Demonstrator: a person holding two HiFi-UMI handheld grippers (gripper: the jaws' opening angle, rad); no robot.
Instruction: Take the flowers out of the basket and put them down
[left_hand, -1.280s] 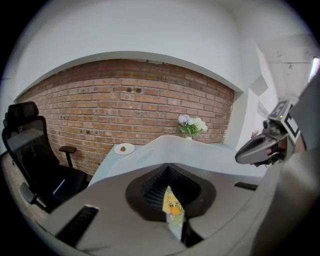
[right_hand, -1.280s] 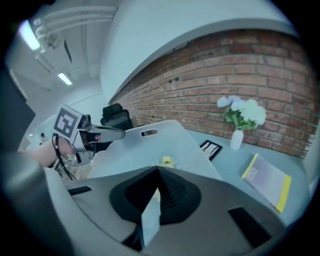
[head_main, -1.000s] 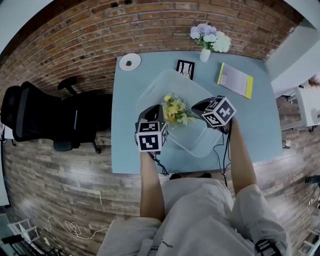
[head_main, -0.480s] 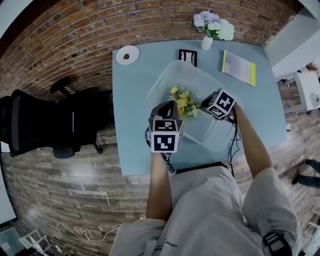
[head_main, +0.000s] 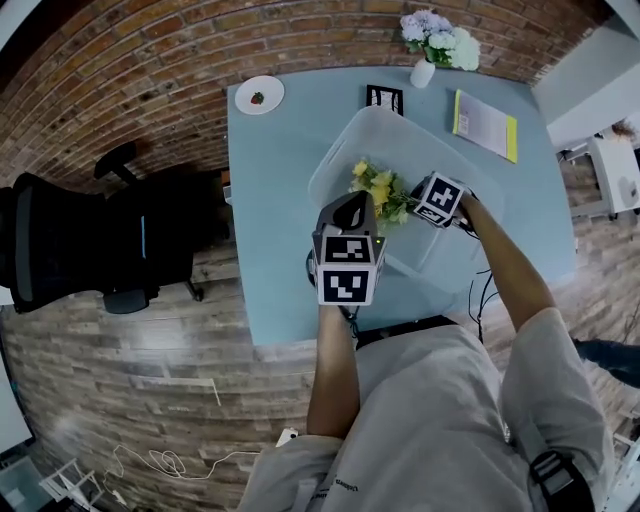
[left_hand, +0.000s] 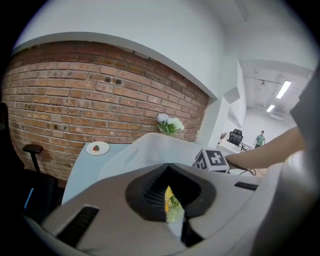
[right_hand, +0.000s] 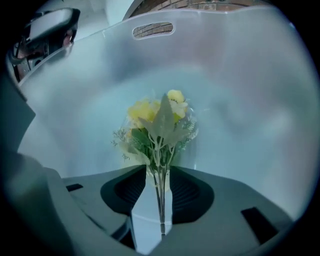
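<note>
Jaws of the right gripper (right_hand: 159, 172) are clamped on the thin green stems of the yellow artificial flower bunch (right_hand: 157, 122), which sits within the walls of the translucent white plastic basket (right_hand: 235, 65) on the pale blue counter (head_main: 270, 200). Its long axis runs in line with those jaws, blooms pointing away toward the person's left. Close by, the left gripper (left_hand: 171, 200) hovers with jaws almost together, holding nothing.
</note>
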